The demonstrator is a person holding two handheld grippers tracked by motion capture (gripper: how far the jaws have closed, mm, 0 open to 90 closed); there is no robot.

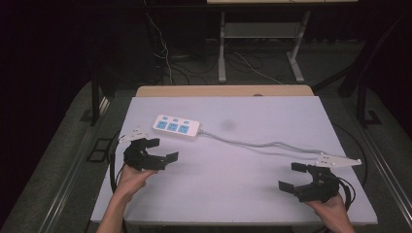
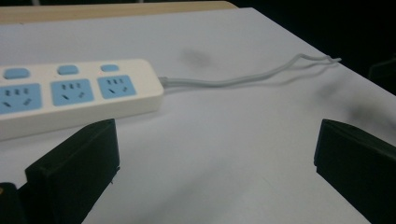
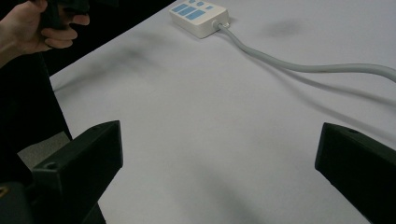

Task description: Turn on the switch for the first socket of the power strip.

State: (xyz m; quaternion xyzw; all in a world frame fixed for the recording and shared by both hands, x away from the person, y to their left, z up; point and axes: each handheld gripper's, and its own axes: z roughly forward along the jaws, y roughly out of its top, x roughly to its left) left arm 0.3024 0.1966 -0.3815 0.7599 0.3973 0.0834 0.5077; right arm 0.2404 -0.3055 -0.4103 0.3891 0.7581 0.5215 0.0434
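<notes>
Where the white table (image 1: 243,194) meets its near edge, two hands come up from below, each holding a black two-jaw gripper with its jaws spread wide and nothing between them. Nearest the power strip is the left gripper (image 1: 162,150), just in front of the strip's near long side and apart from it; its own view shows the strip close beyond the left jaw. Well to the right of the strip, at the table's near right part, is the right gripper (image 1: 292,176), with a grey three-cornered plate on top. Farther back, the power strip (image 1: 176,127) lies flat on the table's left half: a cream bar with three blue sockets and three blue switches. From the strip's right end a grey cable (image 1: 252,144) runs across the table toward the right gripper.
</notes>
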